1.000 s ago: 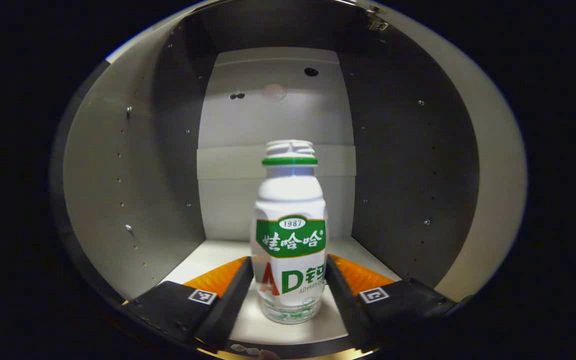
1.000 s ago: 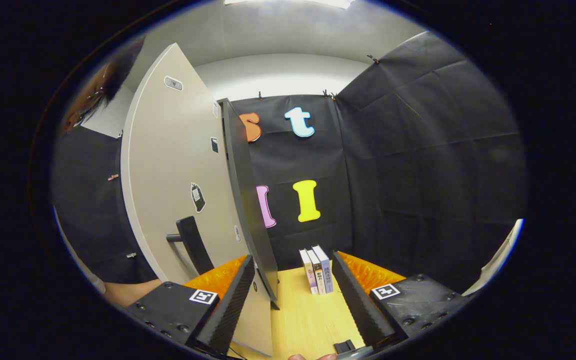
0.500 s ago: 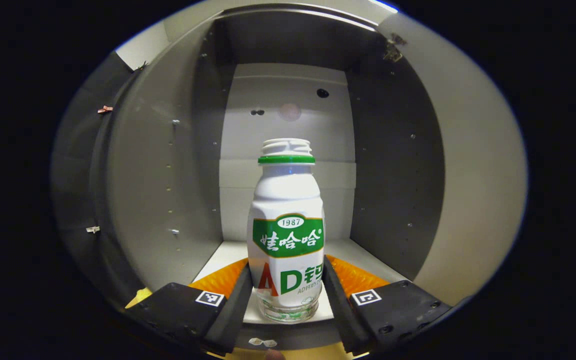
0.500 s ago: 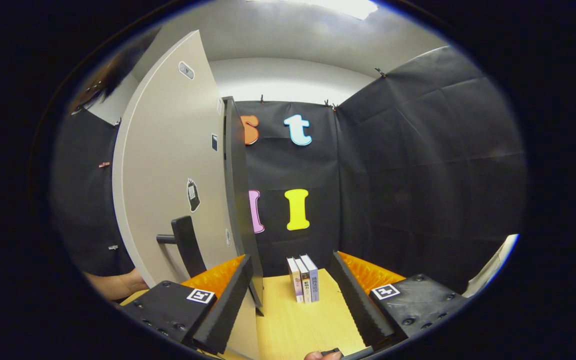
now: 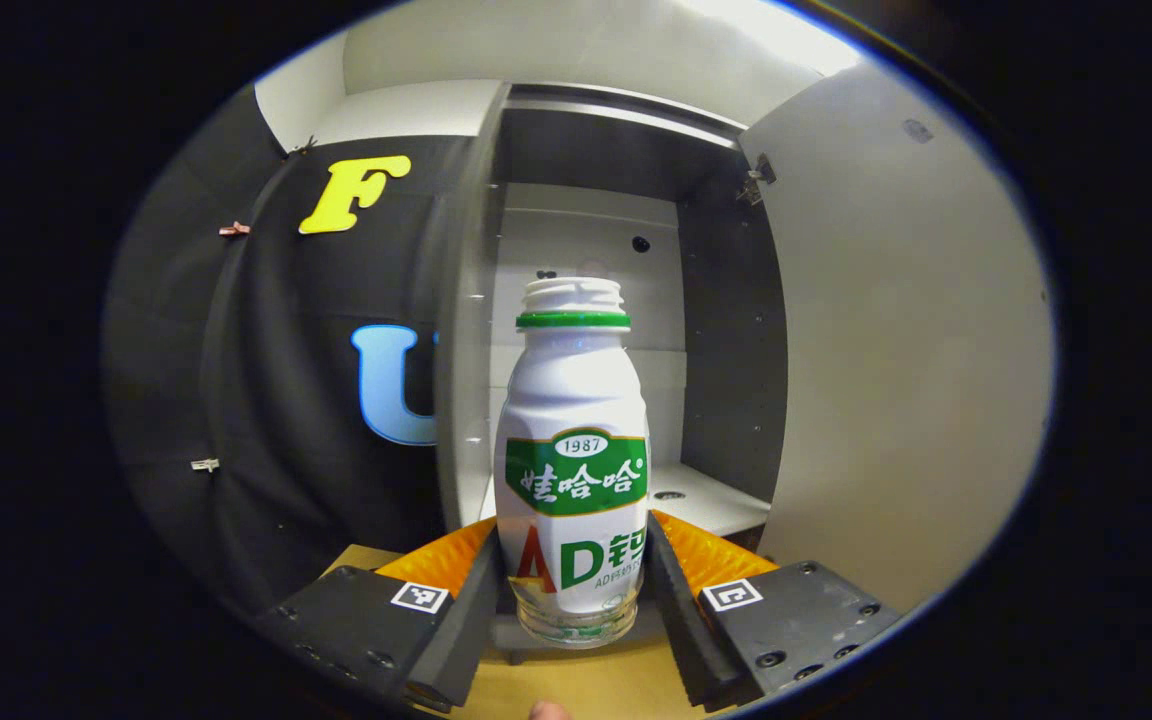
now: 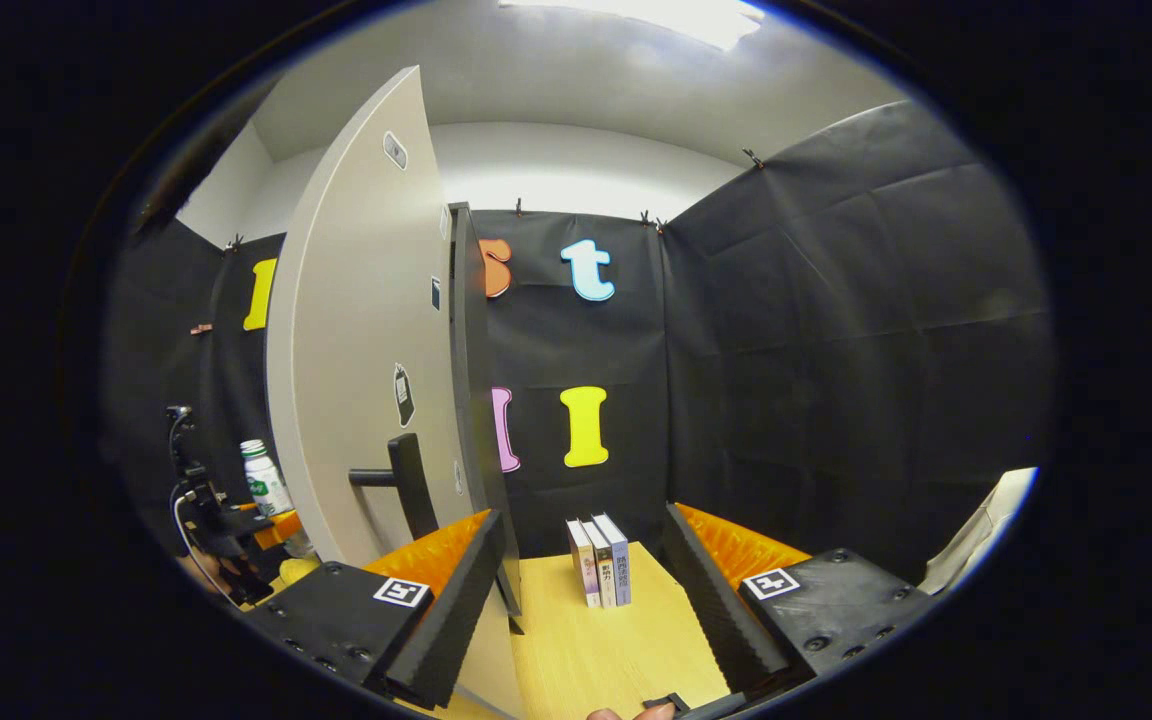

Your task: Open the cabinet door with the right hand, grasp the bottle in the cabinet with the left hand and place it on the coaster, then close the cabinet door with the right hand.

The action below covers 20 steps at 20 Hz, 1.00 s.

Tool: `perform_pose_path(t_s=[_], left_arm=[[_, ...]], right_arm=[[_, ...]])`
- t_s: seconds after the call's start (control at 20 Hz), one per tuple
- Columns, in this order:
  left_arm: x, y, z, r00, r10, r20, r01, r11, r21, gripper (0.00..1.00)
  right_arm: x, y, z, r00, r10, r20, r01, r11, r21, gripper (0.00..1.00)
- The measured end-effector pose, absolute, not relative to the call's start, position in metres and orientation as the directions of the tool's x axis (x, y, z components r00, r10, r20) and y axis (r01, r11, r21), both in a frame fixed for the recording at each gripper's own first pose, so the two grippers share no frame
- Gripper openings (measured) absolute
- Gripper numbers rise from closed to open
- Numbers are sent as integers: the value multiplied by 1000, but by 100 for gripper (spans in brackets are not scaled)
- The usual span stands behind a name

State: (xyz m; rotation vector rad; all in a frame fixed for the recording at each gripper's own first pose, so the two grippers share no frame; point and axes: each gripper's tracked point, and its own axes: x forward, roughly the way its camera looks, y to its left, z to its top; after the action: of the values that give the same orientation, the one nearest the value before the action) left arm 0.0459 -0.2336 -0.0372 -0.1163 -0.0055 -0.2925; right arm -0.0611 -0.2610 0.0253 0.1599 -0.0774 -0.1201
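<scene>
Clamping the bottle [image 5: 573,470] at its lower body, the left gripper [image 5: 573,590] holds it upright in front of the open cabinet [image 5: 726,400], clear of the cabinet shelf [image 5: 706,500]. Both fingers press against the bottle's sides. The cabinet door [image 6: 366,360] stands open. The right gripper [image 6: 586,590] is held beside the door's edge with its fingers apart and nothing between them. Three books [image 6: 600,560] stand upright on the wooden table [image 6: 586,650] ahead of it.
</scene>
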Motion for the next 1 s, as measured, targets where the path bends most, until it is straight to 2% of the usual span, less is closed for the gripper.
perform_pose_path(t_s=[0.25,0.65,1.0], left_arm=[[3,-177,-88,963,-269,15,269,958,-98,77],[-59,-155,-194,908,-418,12,418,905,-77,77],[-90,-157,-294,858,-504,-96,494,862,-109,78]], right_arm=[[-70,-250,24,989,-140,57,129,978,166,98],[-75,-248,29,983,-172,58,159,970,183,98],[-77,-253,37,971,-224,81,213,968,130,98]])
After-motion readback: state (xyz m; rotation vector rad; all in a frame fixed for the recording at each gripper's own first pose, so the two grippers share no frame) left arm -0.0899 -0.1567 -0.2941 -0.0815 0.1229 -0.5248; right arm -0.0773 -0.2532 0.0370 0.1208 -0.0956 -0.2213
